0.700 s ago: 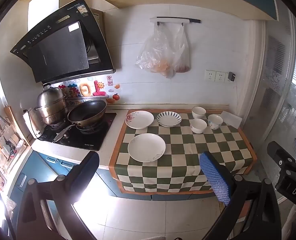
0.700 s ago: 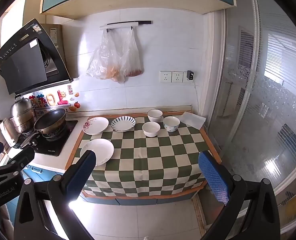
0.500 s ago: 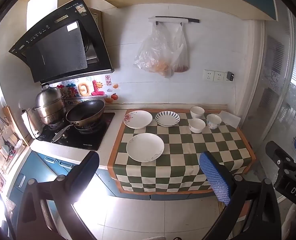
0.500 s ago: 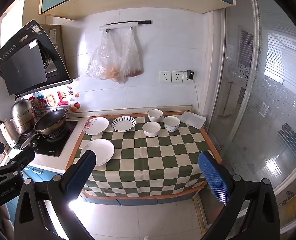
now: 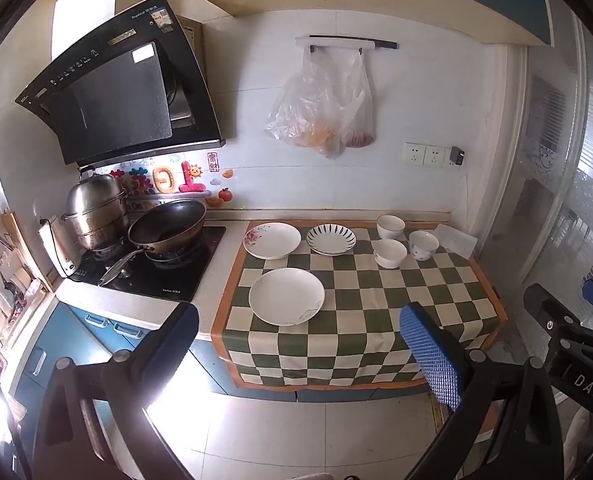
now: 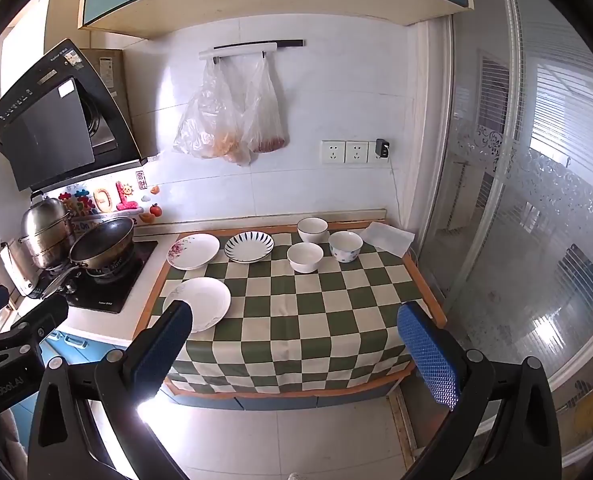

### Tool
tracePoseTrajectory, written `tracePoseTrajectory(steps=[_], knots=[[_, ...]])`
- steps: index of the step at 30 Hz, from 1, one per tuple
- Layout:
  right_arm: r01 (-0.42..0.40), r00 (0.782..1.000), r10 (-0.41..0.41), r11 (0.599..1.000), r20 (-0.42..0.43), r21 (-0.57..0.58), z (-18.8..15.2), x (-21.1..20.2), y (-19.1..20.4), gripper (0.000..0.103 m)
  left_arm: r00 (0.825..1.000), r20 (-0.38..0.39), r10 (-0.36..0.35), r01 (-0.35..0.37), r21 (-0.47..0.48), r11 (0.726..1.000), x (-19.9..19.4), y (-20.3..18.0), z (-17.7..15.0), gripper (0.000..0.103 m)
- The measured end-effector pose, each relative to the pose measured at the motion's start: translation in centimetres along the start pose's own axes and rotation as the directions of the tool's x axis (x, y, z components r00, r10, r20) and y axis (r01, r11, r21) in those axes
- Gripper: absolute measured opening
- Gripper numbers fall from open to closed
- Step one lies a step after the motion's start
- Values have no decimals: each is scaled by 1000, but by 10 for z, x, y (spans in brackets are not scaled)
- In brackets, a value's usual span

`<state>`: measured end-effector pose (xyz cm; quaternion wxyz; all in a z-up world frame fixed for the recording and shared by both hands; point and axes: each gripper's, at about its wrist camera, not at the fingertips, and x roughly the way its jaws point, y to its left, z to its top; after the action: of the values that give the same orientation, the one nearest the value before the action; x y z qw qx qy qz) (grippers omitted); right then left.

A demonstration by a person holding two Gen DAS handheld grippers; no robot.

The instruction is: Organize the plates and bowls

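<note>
Since the earlier frames the left wrist view has drifted slightly back and leftward, so the counter sits a touch smaller and lower; nothing on the checkered cloth (image 5: pixel 376 304) has shifted. In this view the left gripper (image 5: pixel 304 344) hangs over the floor, jaws spread wide and empty, with the plain white plate (image 5: pixel 286 296) straight ahead and nearest. Behind it lie the floral plate (image 5: pixel 272 240) and striped plate (image 5: pixel 331 239), side by side.

From the right wrist view the right gripper (image 6: pixel 296 340) is likewise wide open and holds nothing, level and short of the counter edge. The three bowls (image 6: pixel 305 257), clustered at the far right, lie ahead of it, so I judge this hand closer to them and the left closer to the plates.
</note>
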<state>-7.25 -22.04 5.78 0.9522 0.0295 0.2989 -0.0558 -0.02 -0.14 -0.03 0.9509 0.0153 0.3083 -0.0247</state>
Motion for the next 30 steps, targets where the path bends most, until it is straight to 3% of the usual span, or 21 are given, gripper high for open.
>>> tracePoseTrajectory(steps=[30], knots=[[6,1000,-6,1000,-7,-4,-11,1,4,103,999,2,-33,33,-5,999,-1,-3,2,103]])
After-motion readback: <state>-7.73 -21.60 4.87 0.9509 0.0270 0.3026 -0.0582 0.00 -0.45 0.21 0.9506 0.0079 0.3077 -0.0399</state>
